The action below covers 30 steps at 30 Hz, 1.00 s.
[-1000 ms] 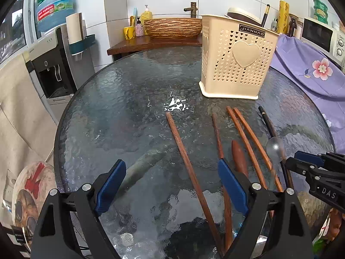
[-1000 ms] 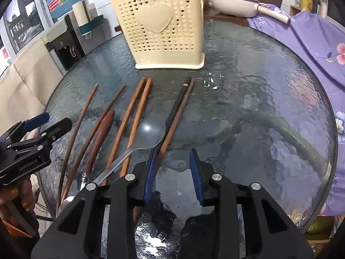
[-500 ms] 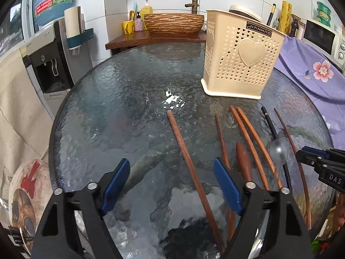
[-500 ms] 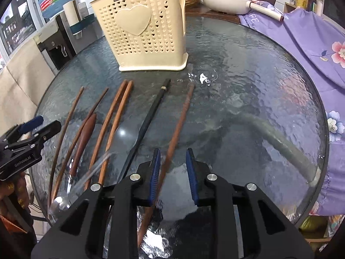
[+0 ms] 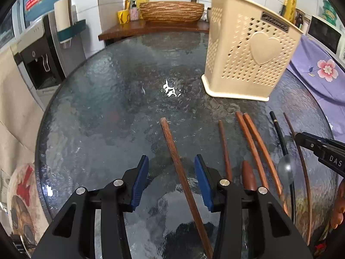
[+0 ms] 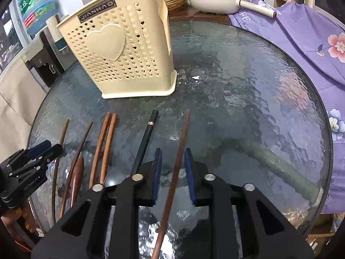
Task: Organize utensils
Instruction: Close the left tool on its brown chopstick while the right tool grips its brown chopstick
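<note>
My left gripper has its jaws standing open, one blue pad on each side of a square-ended wooden chopstick that lies flat on the worktop; neither pad touches it. My right gripper is narrower, its jaws astride a thin reddish-brown chopstick, but a sliver of glass shows on both sides, so I judge it not yet clamped.

Between those two sticks lies the rest of the row: a slim brown chopstick beside the left gripper, a wooden spoon just past it, a touching pair of reddish chopsticks, a clear plastic spoon and a black chopstick with a gold band. All point roughly toward the cream perforated utensil holder, which stands upright a little beyond their tips.

As far as I can tell, nothing is sorted yet. Every utensil I can see lies on the glass, and I cannot see into the holder to tell whether anything is inside. Both hands seem poised at the very first pickups, with the whole row left to lift and drop in.
</note>
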Motion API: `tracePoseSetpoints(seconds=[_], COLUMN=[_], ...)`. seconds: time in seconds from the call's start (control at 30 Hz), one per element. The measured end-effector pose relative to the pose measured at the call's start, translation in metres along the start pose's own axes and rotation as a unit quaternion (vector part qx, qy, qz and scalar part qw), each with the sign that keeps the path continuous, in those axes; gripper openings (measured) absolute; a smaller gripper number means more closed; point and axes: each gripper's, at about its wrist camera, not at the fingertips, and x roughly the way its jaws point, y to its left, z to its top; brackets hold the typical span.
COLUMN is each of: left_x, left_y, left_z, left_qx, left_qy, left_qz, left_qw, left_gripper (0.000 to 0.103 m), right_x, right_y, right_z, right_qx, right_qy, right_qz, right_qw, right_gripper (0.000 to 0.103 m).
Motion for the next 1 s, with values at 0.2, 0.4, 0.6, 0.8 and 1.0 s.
tracePoseSetpoints(seconds=[0.2,0.4,0.6,0.8,1.0], left_x=[0.005,0.01,0.011,0.012,0.014], left_y=[0.003,-0.004,-0.009,-0.009,-0.004], left_z=[0.006,0.012,0.012,0.014,0.017], left_qx=[-0.008,0.007,0.017,0.014,0.007], left_qy=[0.003,0.01,0.005,0.002,-0.001], left_qz=[0.001,0.012,0.014,0.018,0.012], left_qw=[1.0,0.9999,0.9997,0.9997,0.9999], left_gripper=[0.043,0.043,0.039,0.016,0.009], right_x=[0.013,0.022,0.026,0.028,0.029], right_y=[0.0,-0.002,-0.004,-0.01,-0.016], right_z=[0.009,0.015,0.019,0.022,0.024], right_qx=[0.005,0.009,0.004,0.008,0.011], right_qy=[0.004,0.006,0.001,-0.001,-0.011], right_qz=[-0.008,-0.01,-0.001,0.009,0.018], right_qw=[1.0,1.0,1.0,1.0,1.0], right_gripper=[0.016,0.01,0.007,0.007,0.006])
